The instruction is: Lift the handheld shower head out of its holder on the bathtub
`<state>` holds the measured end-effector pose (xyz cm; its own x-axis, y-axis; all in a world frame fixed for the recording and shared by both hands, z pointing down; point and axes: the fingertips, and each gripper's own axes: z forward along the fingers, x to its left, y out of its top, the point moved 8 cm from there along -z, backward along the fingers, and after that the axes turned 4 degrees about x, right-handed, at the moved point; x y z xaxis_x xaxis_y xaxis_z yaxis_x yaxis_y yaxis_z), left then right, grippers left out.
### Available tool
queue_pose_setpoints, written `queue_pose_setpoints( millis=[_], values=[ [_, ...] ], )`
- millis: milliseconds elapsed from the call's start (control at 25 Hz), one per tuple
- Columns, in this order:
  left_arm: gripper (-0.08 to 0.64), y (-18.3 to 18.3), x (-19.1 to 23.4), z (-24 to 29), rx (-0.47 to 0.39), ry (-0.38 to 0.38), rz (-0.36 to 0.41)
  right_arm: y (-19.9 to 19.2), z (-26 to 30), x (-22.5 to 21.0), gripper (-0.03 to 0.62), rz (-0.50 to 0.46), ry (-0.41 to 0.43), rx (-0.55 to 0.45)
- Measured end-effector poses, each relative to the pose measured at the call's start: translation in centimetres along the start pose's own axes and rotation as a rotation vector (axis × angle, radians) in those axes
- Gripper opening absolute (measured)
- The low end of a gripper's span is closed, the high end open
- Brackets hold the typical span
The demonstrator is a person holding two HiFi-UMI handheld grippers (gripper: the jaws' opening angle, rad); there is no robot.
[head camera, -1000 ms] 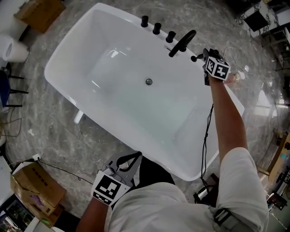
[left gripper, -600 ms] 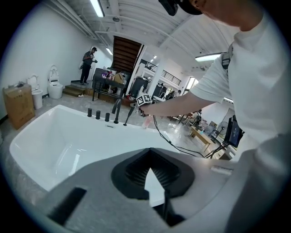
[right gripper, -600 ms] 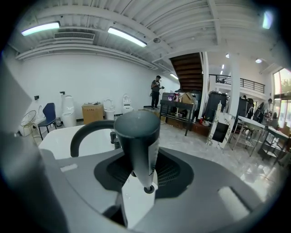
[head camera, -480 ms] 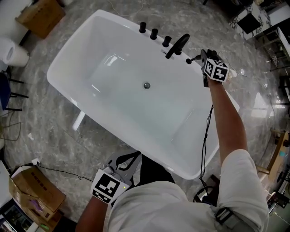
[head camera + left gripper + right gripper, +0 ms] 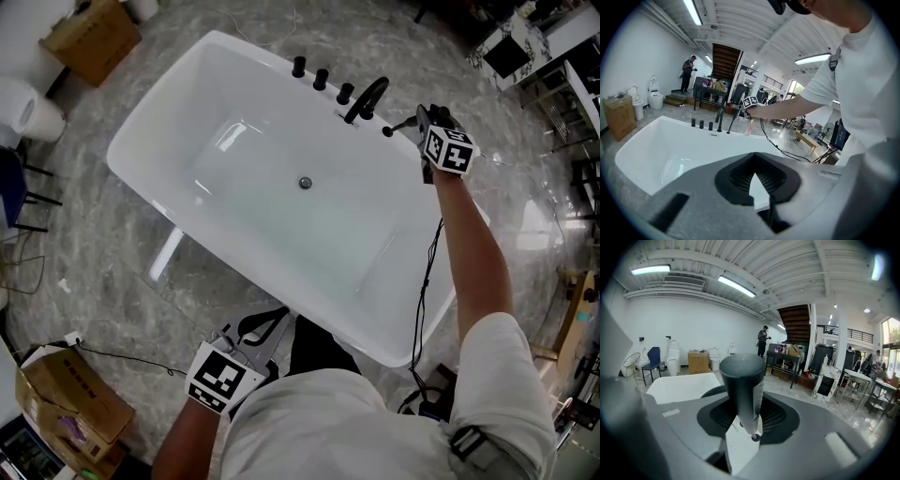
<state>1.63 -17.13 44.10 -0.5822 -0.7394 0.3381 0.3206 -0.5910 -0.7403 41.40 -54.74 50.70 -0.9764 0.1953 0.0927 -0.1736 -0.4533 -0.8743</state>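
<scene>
The white bathtub [image 5: 150, 127] lies below me, with three black knobs [image 5: 322, 78] and a black curved spout [image 5: 366, 97] on its far rim. My right gripper [image 5: 422, 124] is above the tub's far right corner. It is shut on the black handheld shower head [image 5: 398, 125], held up off the rim. In the right gripper view the dark handle [image 5: 743, 380] stands upright between the pads of that gripper [image 5: 747, 417]. My left gripper [image 5: 270, 326] hangs by the near rim, shut and holding nothing. Its own view looks across the tub [image 5: 670, 140].
A black cable [image 5: 427, 281] hangs from the right arm past the tub's right rim. Cardboard boxes [image 5: 89, 28] and a toilet [image 5: 28, 108] stand at the left on the marble floor. Racks and tables [image 5: 544, 56] are at the far right. A person [image 5: 762, 341] stands by the stairs.
My right gripper has risen with the shower head, which now sits a little further from the spout. My left gripper has shifted slightly by the near rim.
</scene>
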Motion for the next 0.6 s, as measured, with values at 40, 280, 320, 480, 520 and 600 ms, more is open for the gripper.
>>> queue_pose_setpoints(
  millis=[40, 280, 320, 480, 520, 600],
  values=[
    [0.006, -0.2, -0.2, -0.5, -0.003, 0.001, 0.004, 0.2, -0.7, 0.3, 0.140, -0.003, 0.000, -0.004],
    [0.006, -1.5, -1.5, -3.0, -0.026, 0.012, 0.018, 1.9, -4.7, 1.6, 0.140, -0.021, -0.006, -0.043],
    [0.006, -1.7, -1.7, -3.5, -0.030, 0.014, 0.019, 2.2, -5.3, 2.0, 0.140, -0.025, -0.006, -0.049],
    [0.006, -2.8, -2.3, -5.7, -0.047, 0.017, 0.025, 3.6, -8.4, 3.6, 0.140, -0.038, -0.007, -0.073],
    [0.006, -3.2, -2.5, -6.3, -0.051, 0.018, 0.028, 3.9, -9.2, 4.0, 0.140, -0.042, -0.007, -0.080],
    [0.006, -3.9, -2.8, -7.5, -0.060, 0.019, 0.032, 4.4, -11.1, 5.0, 0.140, -0.051, -0.007, -0.095]
  ],
)
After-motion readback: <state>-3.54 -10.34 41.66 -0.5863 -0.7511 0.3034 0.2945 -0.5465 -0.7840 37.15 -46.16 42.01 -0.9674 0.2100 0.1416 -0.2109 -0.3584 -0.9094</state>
